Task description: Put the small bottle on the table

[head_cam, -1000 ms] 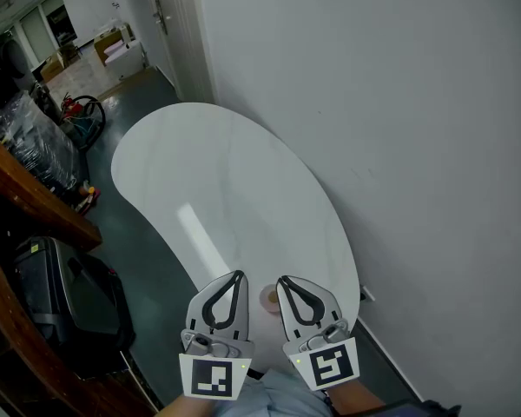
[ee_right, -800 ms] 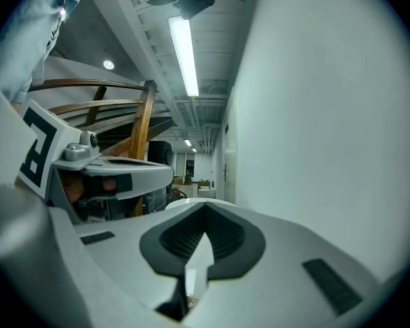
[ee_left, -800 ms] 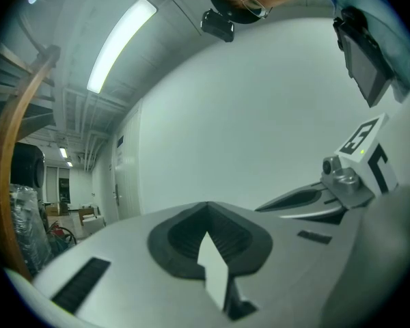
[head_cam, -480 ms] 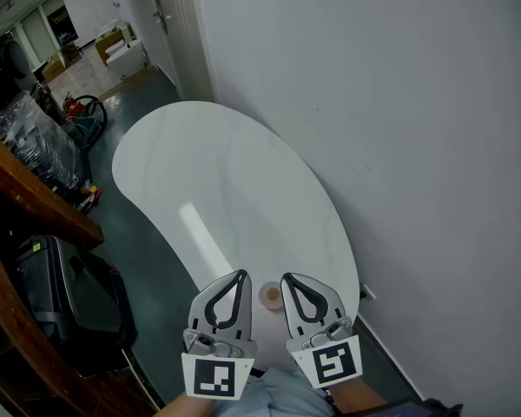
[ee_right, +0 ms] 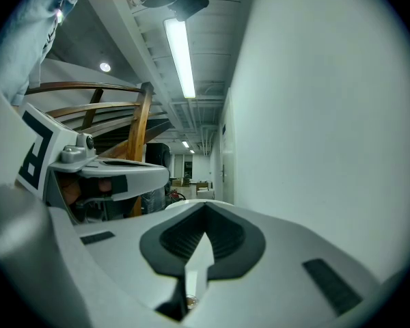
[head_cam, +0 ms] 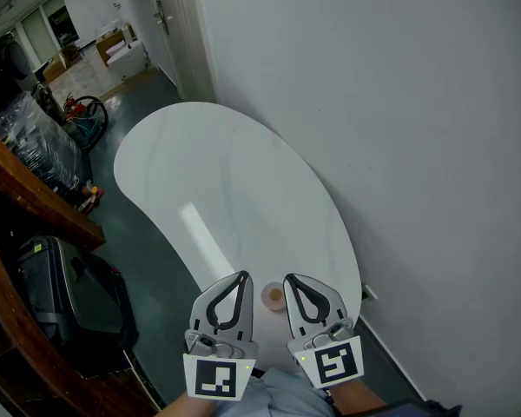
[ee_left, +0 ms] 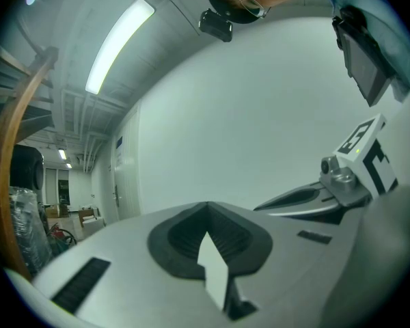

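The small bottle, seen from above as a pinkish round top, stands on the white oval table near its front end. It sits in the gap between my two grippers, touching neither. My left gripper is just left of it, shut and empty. My right gripper is just right of it, also shut and empty. In the left gripper view the left gripper has its jaws closed together, with the right gripper beside it. In the right gripper view the right gripper likewise has closed jaws.
The table stands against a white wall on its right. A black suitcase and a wooden rail are on the left over the dark floor. Clutter and a doorway lie far back at the left.
The right gripper has shifted slightly to the right, so more of the bottle shows between the grippers. The left gripper has barely moved.
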